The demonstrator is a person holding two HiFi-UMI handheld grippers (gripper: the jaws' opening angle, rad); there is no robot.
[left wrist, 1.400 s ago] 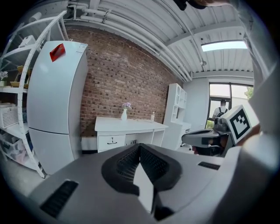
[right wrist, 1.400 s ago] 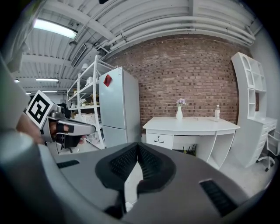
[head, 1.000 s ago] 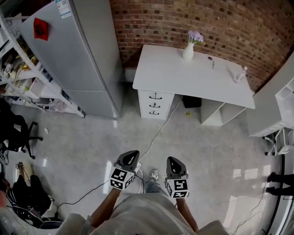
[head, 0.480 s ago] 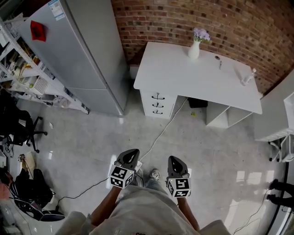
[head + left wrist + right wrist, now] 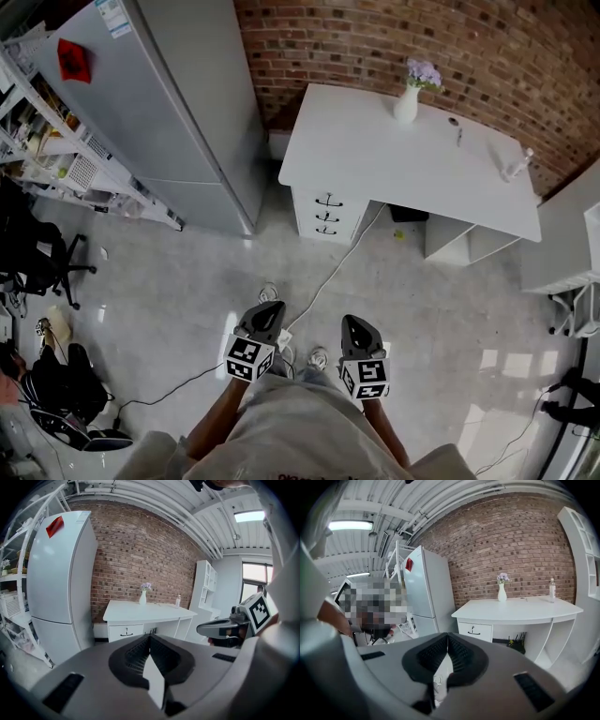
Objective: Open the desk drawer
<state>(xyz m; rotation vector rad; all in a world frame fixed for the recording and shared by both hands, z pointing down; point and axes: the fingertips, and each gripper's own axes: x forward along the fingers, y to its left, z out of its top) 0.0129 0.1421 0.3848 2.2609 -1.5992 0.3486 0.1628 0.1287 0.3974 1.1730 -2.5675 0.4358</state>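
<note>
A white desk (image 5: 394, 159) stands against the brick wall, several steps ahead of me. Its stack of three drawers (image 5: 326, 215) with dark handles sits under the left end, all closed; the top drawer (image 5: 125, 632) (image 5: 476, 631) shows in both gripper views. My left gripper (image 5: 266, 315) and right gripper (image 5: 354, 332) are held side by side low in the head view, over the floor and far from the desk. Both have their jaws shut tip to tip with nothing between them (image 5: 150, 636) (image 5: 448, 635).
A tall grey fridge (image 5: 159, 103) stands left of the desk, with wire shelving (image 5: 56, 159) beyond it. A white cable (image 5: 328, 267) runs across the floor from the desk toward my feet. A vase of flowers (image 5: 409, 98) and a bottle (image 5: 514, 165) stand on the desk. White shelves (image 5: 572, 253) are at right.
I have stepped toward the desk: it and the fridge now sit lower and larger in the head view. Both grippers stay shut, side by side.
</note>
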